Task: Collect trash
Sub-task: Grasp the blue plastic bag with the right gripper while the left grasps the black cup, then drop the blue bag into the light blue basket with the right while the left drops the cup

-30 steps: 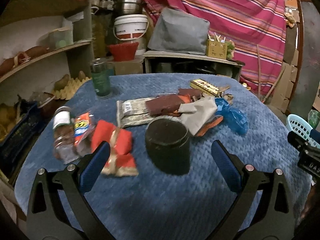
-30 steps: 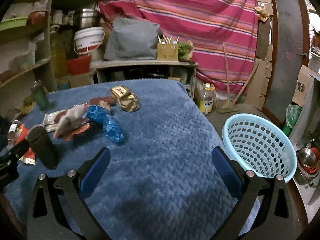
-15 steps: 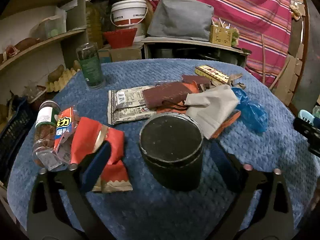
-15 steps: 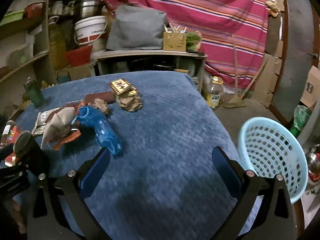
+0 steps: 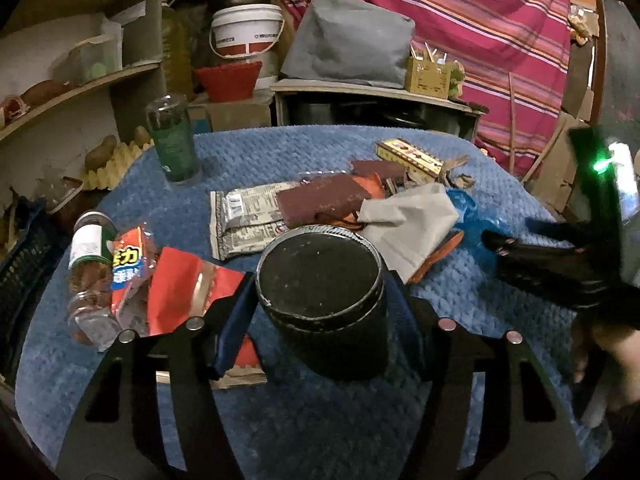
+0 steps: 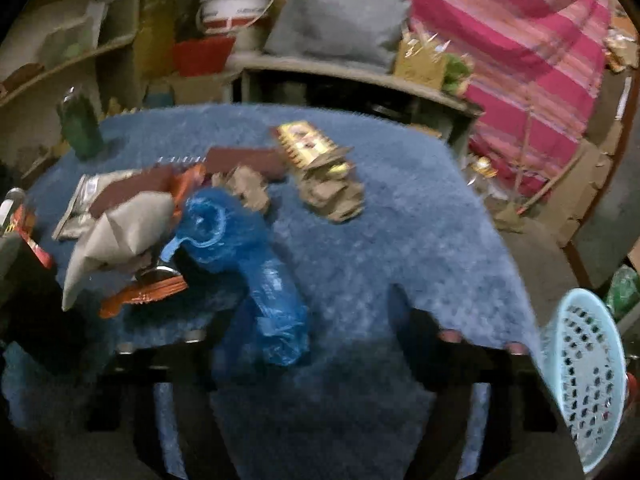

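A black round can [image 5: 324, 300] stands upright on the blue cloth table. My left gripper [image 5: 322, 308] has its blue pads on both sides of the can, shut on it. Trash lies around: red wrappers [image 5: 180, 288], a silver wrapper [image 5: 248, 216], a brown packet [image 5: 328, 200], a grey paper bag [image 5: 408, 220] and a blue plastic bag [image 6: 256, 264]. My right gripper [image 6: 308, 320] is open over the table, its fingers either side of the blue bag's near end, blurred by motion. It shows at the right of the left wrist view [image 5: 560, 264].
A light blue basket [image 6: 588, 376] stands off the table's right edge. A green glass [image 5: 174, 144] and a lying jar [image 5: 86, 264] sit at the left. A yellow box [image 6: 306, 142] and crumpled brown paper [image 6: 332, 192] lie further back. Shelves and a low bench stand behind.
My left gripper moved forward and closed on the black can. My right gripper moved left and forward toward the blue bag; the basket slid to the frame's right edge.
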A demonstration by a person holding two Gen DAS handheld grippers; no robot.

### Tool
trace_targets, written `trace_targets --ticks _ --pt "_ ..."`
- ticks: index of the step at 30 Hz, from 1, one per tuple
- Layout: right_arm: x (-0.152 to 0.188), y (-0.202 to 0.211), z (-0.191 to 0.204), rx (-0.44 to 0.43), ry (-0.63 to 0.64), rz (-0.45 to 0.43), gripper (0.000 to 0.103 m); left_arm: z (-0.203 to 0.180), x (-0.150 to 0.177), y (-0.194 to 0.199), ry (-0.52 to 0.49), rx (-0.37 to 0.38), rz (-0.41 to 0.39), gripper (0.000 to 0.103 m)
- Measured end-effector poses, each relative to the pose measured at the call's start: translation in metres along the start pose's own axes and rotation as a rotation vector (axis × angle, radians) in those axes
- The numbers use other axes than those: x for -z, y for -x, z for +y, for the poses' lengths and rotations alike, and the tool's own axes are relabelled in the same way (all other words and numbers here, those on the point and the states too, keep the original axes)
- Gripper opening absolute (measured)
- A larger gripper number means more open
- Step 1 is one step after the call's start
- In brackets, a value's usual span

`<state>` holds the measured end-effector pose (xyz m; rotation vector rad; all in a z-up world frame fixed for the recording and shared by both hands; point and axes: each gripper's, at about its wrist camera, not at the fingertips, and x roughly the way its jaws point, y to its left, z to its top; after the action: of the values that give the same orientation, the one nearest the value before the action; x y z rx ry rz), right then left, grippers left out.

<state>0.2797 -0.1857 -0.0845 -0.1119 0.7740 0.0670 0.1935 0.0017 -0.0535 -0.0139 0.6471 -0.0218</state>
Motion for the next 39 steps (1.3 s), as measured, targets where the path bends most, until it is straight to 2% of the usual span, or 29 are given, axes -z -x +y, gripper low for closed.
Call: trace_targets --ticks 2,5,9,13,19,24,30,35,39 --pt "0.0 -0.004 0.0 -0.057 -0.007 0.018 0.026 0.0 -0.003 0.005 -0.003 -0.008 -0.009 0.063" --pt "0.003 0.006 -0.006 -0.12 -0.033 -0.002 0.012 -0.003 -0.009 0.016 -0.017 -0.021 -0.033 0.063" --pt "0.006 0.034 -0.029 -0.149 -0.083 -0.052 0.011 -0.009 -0.02 0.028 -0.018 -0.028 -0.059 0.063" --pt "0.006 0.062 -0.062 -0.152 -0.117 -0.093 0.011 -0.026 -0.032 0.044 -0.013 -0.001 -0.087 0.063" --pt "0.017 0.111 -0.125 -0.083 -0.164 -0.149 0.011 -0.07 -0.044 0.06 -0.036 0.074 -0.119 0.063" --pt "0.036 0.143 -0.191 -0.001 -0.22 -0.164 0.011 -0.125 -0.051 0.065 -0.061 0.176 -0.136 0.063" --pt "0.067 0.165 -0.267 0.111 -0.3 -0.157 0.011 -0.209 -0.051 0.06 -0.124 0.289 -0.128 0.063" --pt "0.09 0.166 -0.312 0.189 -0.334 -0.126 0.011 -0.272 -0.047 0.045 -0.156 0.373 -0.075 0.063" --pt "0.105 0.162 -0.337 0.218 -0.372 -0.11 0.011 -0.313 -0.04 0.034 -0.199 0.41 -0.051 0.063"
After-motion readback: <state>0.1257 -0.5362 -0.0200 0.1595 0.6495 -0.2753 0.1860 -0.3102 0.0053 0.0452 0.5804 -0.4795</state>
